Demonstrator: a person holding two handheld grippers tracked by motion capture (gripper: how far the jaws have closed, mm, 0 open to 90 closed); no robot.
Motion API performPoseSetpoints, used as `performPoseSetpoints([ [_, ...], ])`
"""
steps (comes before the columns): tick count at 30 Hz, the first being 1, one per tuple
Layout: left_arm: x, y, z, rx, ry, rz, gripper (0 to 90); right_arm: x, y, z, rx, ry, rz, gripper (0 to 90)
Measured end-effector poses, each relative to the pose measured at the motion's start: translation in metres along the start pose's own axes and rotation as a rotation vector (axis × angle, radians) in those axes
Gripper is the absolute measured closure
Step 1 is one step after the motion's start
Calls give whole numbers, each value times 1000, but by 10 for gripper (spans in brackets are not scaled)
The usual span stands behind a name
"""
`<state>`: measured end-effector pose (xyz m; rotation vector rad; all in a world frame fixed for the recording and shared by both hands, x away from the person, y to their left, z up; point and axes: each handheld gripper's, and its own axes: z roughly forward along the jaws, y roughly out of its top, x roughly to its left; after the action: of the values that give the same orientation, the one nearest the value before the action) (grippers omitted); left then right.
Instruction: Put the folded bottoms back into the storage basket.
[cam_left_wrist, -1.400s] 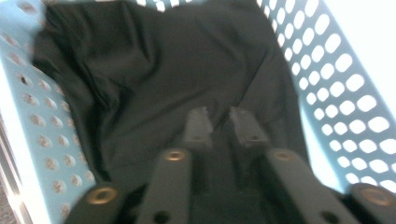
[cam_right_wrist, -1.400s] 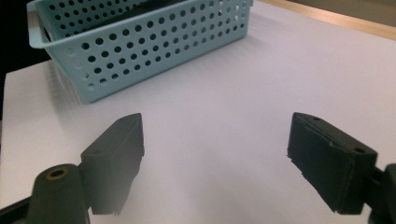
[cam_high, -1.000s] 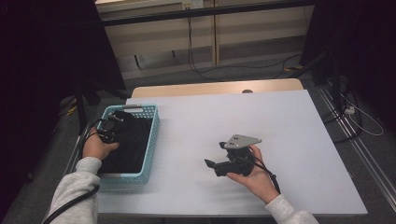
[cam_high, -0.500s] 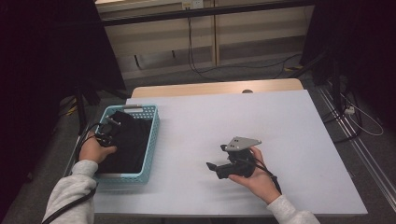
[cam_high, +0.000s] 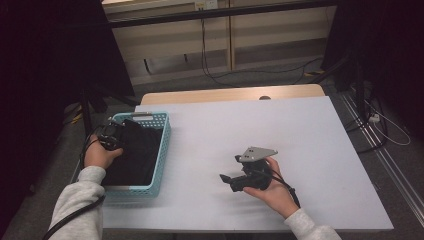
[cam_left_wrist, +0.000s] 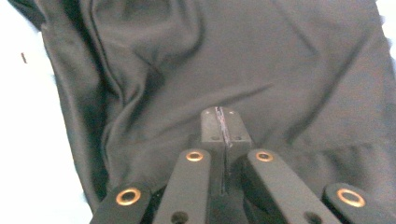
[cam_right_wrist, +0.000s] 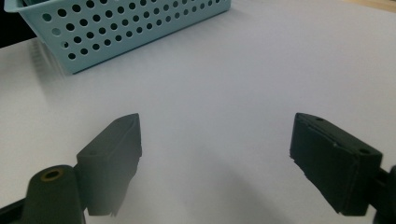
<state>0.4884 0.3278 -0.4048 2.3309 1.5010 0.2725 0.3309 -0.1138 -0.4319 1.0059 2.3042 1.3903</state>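
Observation:
A black cloth (cam_high: 136, 150) lies crumpled in a light blue perforated basket (cam_high: 165, 142) at the table's left. My left gripper (cam_high: 116, 138) is over the basket's left side. In the left gripper view its jaws (cam_left_wrist: 223, 122) are pressed together, tips pointing at the folds of the cloth (cam_left_wrist: 280, 70), with no fold clearly caught between them. My right gripper (cam_high: 229, 182) rests low on the white table in a hand, pointing left toward the basket. Its two pads (cam_right_wrist: 116, 149) stand wide apart with only bare table between them, and the basket (cam_right_wrist: 116, 28) is ahead.
The white table (cam_high: 260, 125) stretches right and back from the basket. A wooden edge (cam_high: 225, 94) runs along its far side. Beyond it are cables on the floor and dark stands at both sides.
My left hand and gripper have drifted slightly left, toward the basket's left rim. The right hand has stayed put.

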Motion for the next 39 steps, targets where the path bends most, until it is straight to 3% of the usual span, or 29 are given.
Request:
performPoseSetpoints([
  [2, 1, 0, 3, -5, 23, -12, 900, 1, 0, 1, 2, 3, -4, 163],
  [4, 2, -3, 8, 43, 32, -6, 900, 2, 0, 1, 7, 3, -13, 163],
  [12, 6, -16, 5, 67, -2, -56, 900, 2, 0, 0, 10, 2, -17, 163],
  [18, 8, -17, 1, 53, -12, -57, 897, 2, 0, 0, 11, -1, -21, 163],
  [21, 7, -14, -4, 31, -18, -79, 796, 1, 0, 0, 13, -2, -26, 163],
  [24, 5, -10, -10, 18, -13, -64, 719, -1, 0, -1, 15, -4, -26, 161],
  [30, -3, -1, -22, -5, -41, -50, 607, -4, 0, -7, 13, -14, -26, 160],
  [39, -24, 17, -38, -48, -65, -7, 444, -14, -6, -20, 14, -30, -16, 160],
])
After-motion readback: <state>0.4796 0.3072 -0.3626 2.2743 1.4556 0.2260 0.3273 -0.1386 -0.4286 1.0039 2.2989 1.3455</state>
